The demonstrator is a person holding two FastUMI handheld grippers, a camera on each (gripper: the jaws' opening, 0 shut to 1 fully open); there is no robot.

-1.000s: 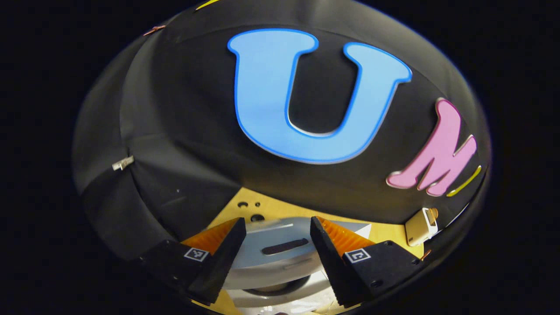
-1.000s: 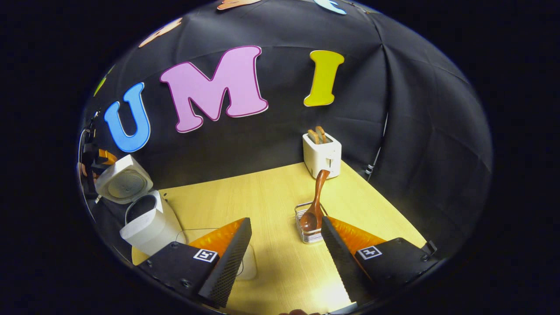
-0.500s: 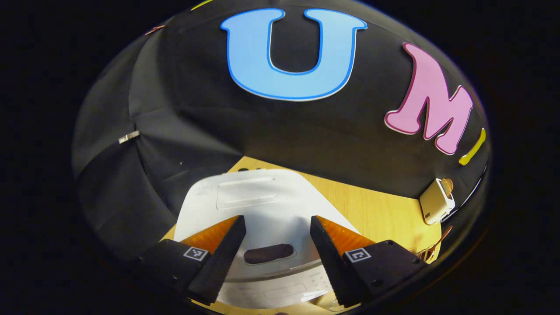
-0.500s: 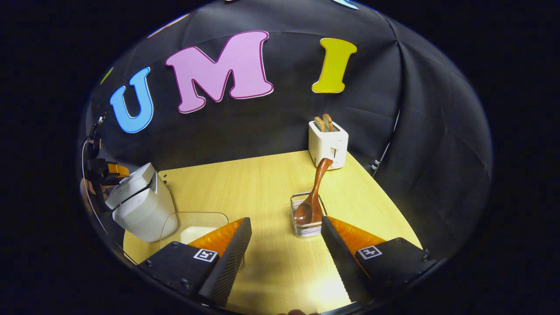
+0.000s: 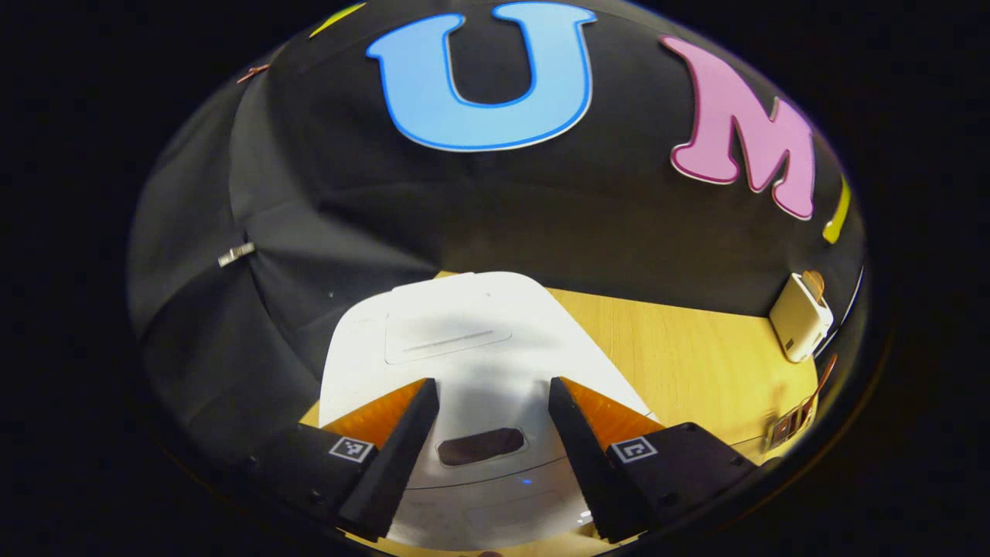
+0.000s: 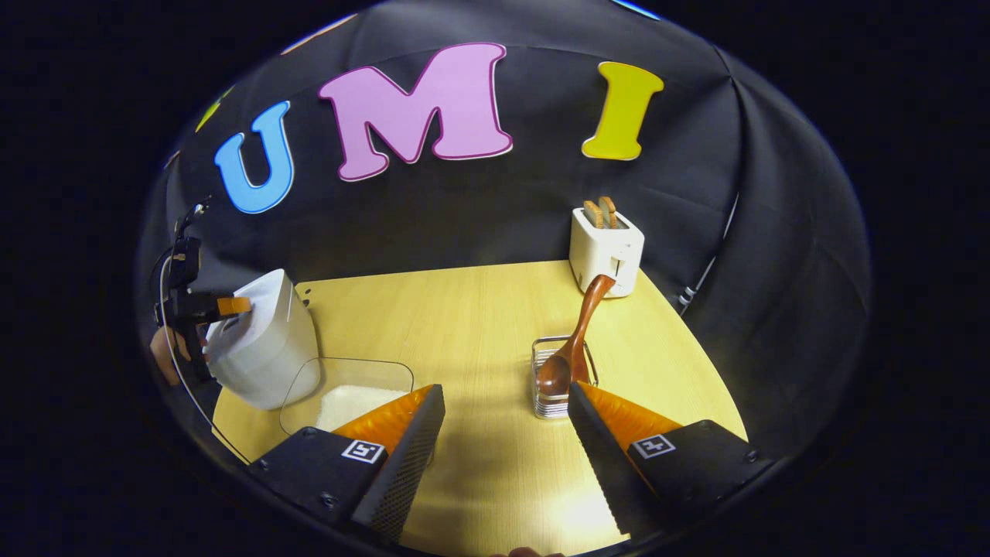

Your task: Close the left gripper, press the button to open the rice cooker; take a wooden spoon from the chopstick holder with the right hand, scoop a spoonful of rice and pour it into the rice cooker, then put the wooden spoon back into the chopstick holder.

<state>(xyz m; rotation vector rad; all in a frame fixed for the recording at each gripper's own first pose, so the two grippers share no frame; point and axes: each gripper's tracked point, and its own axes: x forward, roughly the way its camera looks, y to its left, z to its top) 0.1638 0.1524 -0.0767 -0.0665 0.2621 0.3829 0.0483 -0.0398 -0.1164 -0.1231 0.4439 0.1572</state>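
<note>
L gripper (image 5: 487,456) sits right over the rice cooker (image 5: 472,340), jaws wide apart w/ nothing between them. Lid is down. The dark oval button (image 5: 481,446) on the cooker front lies in the gap between the two fingers; can't tell if anything touches it. In the right gripper view the same L gripper (image 6: 203,308) shows at the far left edge, above the cooker (image 6: 263,348), w/ part of a hand (image 6: 164,354) behind it.

R gripper (image 6: 499,456) hangs above the bench (image 6: 464,325), jaws wide, holding nothing. Wooden spoon (image 6: 572,340) stands in the wire chopstick holder (image 6: 558,385), bowl end down, handle tilted up and away toward the toaster (image 6: 605,249). Holder is just ahead of the R gripper's right finger, no contact visible.

Clear tray (image 6: 348,387) w/ white rice (image 6: 352,404) lies on the bench just beside the cooker, partly behind the R gripper's left finger.

Toaster is at the far corner of the bench near the cloth wall, two slices sticking out of its top. Left gripper view also has the toaster (image 5: 800,317) and the holder (image 5: 789,424) at its right edge, well apart from the cooker.
</note>
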